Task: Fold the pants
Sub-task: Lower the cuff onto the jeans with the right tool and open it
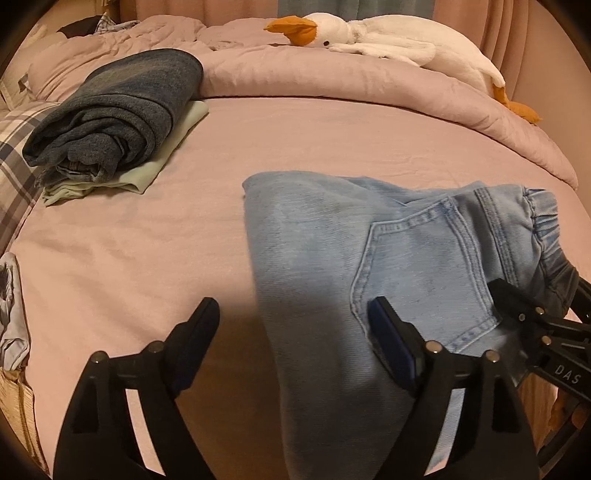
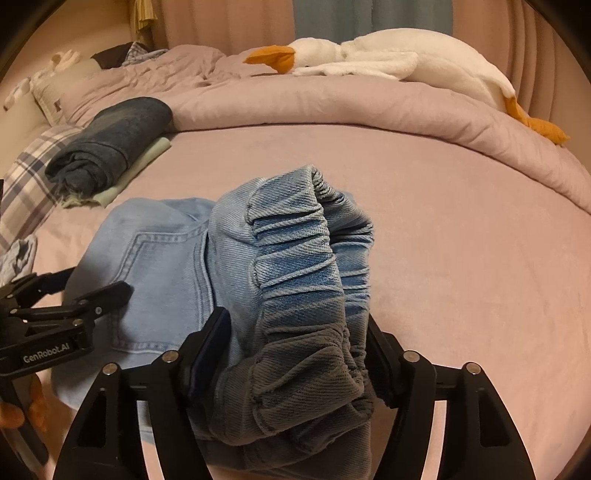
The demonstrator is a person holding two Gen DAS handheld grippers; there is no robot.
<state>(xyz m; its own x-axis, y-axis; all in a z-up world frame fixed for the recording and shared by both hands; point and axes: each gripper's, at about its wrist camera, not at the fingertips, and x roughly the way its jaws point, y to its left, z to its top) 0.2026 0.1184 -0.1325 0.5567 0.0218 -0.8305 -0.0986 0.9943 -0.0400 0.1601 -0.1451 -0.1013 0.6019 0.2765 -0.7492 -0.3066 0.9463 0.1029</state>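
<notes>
I couldn't see the pants' [image 1: 317, 258] legs past the bottom frame edge; my right claw [image 2: 295, 354] hid its waistband grip.

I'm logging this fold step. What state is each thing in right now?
Light blue jeans: partly folded on the bed, waistband lifted.
Right tool: shut on the waistband.
Left tool: open, holding nothing.
Dark jeans: folded, stacked on a pale green garment.
Plush goose: lying on the bunched duvet.

Pink bed [image 1: 295, 140], pink curtains [image 2: 229, 22], dim light.
</notes>
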